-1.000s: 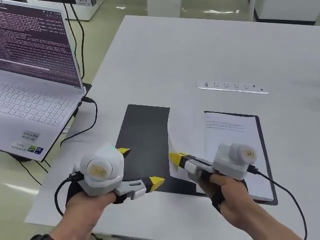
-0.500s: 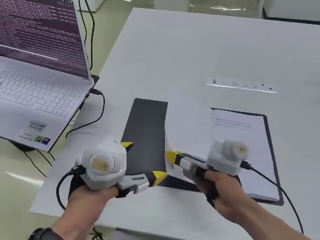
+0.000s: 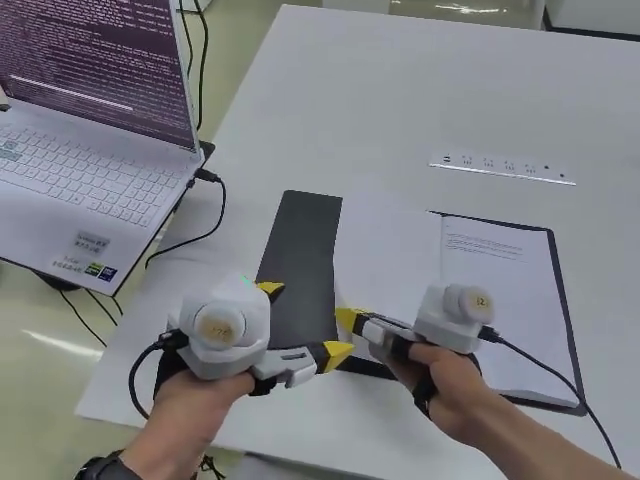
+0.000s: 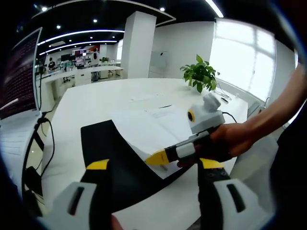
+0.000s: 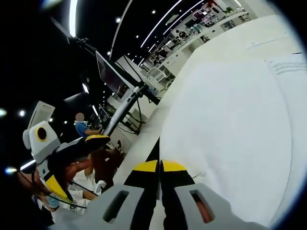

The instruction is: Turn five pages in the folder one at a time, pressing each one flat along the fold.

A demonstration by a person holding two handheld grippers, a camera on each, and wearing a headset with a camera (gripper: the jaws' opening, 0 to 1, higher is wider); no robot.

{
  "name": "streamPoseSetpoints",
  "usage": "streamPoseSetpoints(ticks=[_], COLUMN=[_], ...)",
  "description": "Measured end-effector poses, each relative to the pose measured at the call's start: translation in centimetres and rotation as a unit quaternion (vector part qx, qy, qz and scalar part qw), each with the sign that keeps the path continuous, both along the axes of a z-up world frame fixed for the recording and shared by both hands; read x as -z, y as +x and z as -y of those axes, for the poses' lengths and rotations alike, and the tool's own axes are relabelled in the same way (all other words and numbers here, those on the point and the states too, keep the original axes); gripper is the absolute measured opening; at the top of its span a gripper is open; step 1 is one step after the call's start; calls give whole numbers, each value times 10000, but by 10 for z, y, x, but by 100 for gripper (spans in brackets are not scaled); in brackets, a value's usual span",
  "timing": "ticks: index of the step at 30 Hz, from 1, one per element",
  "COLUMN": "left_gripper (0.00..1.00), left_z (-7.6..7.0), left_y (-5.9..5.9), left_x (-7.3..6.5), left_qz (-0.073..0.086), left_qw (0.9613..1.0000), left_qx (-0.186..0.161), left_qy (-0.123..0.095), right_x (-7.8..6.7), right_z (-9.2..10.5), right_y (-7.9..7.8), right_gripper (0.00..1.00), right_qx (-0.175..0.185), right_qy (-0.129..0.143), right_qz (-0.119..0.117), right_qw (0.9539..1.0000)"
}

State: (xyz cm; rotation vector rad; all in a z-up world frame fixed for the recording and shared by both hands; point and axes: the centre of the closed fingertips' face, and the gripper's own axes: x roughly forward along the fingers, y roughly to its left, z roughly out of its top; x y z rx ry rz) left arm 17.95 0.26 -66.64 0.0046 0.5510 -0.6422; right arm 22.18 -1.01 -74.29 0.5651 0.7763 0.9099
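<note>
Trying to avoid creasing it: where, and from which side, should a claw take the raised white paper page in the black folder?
Pinch its free lower corner, edge-on from the near side, where the right claw is shut on it. The white paper page arches off the black folder there, leaving a gap beneath; its other side runs down to the fold.

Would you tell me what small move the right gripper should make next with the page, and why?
Probably swing the right gripper leftward, carrying the page over the fold onto the black cover. It is shut on the page's lower corner, the sheet is raised and curved, and the open left gripper hovers beside it.
</note>
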Motion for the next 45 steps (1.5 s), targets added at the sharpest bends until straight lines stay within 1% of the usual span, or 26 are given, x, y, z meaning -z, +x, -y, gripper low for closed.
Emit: streamPoseSetpoints(ticks=[3, 11, 14, 16, 21, 23, 24, 26, 29, 31, 33, 36, 38, 41, 45], left_gripper=[73, 72, 72, 72, 72, 72, 72, 72, 72, 72, 71, 71, 70, 68, 65], left_z=[4, 9, 8, 6, 2, 0, -1, -2, -4, -5, -5, -6, -8, -9, -11], left_y=[-3, -7, -6, -6, -6, -6, -6, -7, -8, -8, -7, -6, -7, -7, -4], left_x=[1, -1, -1, 1, 3, 4, 4, 7, 10, 11, 12, 14, 19, 22, 26], left_qz=[-6, -10, -30, -51, -91, -111, -115, -144, -185, -191, -204, -239, -294, -330, -331], left_qw=[9999, 9997, 9998, 9998, 9999, 9999, 9999, 9999, 9998, 9997, 9997, 9997, 9994, 9993, 9991], left_qx=[123, 227, 198, 166, 113, 78, 69, 60, 55, 48, 31, 13, 35, 38, 77], left_qy=[65, 68, 57, 52, 67, 59, 55, 72, 104, 116, 106, 106, 154, 162, 259], right_x=[8, 24, 33, 38, 48, 45, 46, 46, 46, 45, 42, 38, 37, 35, 30], right_z=[-4, -8, -8, -8, -8, -10, -10, -11, -12, -13, -14, -16, -16, -16, -17], right_y=[1, 2, 4, 3, 5, 5, 6, 6, 5, 4, 2, 1, 0, -1, -5], right_gripper=[0, 0, 0, 0, 0, 0, 0, 0, 3, 6, 10, 16, 19, 22, 28], right_qx=[-14, -16, -4, -15, 35, 120, 124, 39, -79, -117, -135, -111, -131, -130, -205], right_qy=[-51, -121, -149, -219, -322, -239, -253, -336, -349, -354, -300, -127, -123, -87, 37], right_qz=[-85, -303, -404, -450, -517, -554, -561, -491, -468, -431, -429, -516, -491, -496, -565], right_qw=[10000, 9995, 9991, 9987, 9981, 9981, 9980, 9982, 9983, 9984, 9985, 9985, 9986, 9986, 9982])
